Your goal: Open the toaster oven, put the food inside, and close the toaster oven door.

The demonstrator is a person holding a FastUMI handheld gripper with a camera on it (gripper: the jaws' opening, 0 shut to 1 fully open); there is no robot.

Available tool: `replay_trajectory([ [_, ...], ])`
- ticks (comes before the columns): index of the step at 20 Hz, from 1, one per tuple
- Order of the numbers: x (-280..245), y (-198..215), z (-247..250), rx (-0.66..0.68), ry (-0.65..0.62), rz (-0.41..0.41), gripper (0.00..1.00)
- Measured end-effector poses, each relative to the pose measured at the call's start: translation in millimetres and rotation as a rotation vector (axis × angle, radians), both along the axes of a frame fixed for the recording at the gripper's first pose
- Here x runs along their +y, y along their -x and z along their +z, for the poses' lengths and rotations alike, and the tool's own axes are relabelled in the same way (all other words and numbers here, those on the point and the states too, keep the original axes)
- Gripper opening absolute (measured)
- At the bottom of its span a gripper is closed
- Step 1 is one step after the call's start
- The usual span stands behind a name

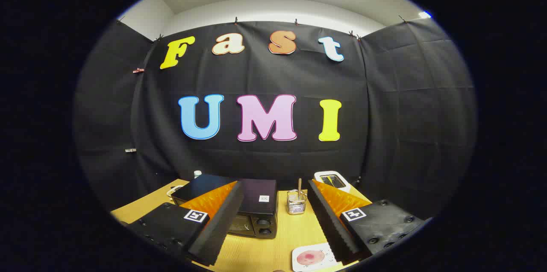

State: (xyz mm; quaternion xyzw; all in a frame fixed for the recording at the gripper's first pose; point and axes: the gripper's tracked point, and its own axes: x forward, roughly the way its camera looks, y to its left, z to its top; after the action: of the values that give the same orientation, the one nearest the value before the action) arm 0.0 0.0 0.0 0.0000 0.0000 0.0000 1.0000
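Now my gripper [273, 216] hangs open above the table [260, 250]; oven [252, 208] ahead, door shut; food plate [312, 258] near right finger.

Black boxy toaster oven [256, 206] sits door-shut at 11 o'clock beyond fingers; pink round food on white plate [312, 258] at 1 o'clock.

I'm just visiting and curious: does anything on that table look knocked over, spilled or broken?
Nothing stands out. The toaster oven sits upright with its door closed, the small glass holder stands upright beside it, and the food on its white plate lies neatly. The claw is open, holding nothing.
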Motion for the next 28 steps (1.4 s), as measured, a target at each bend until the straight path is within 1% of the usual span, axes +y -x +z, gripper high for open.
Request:
replay_trajectory([
  [20,12,10,-16,0.041,0.001,-0.047,0.98],
  [28,19,9,-24,0.063,-0.001,-0.042,0.98],
])
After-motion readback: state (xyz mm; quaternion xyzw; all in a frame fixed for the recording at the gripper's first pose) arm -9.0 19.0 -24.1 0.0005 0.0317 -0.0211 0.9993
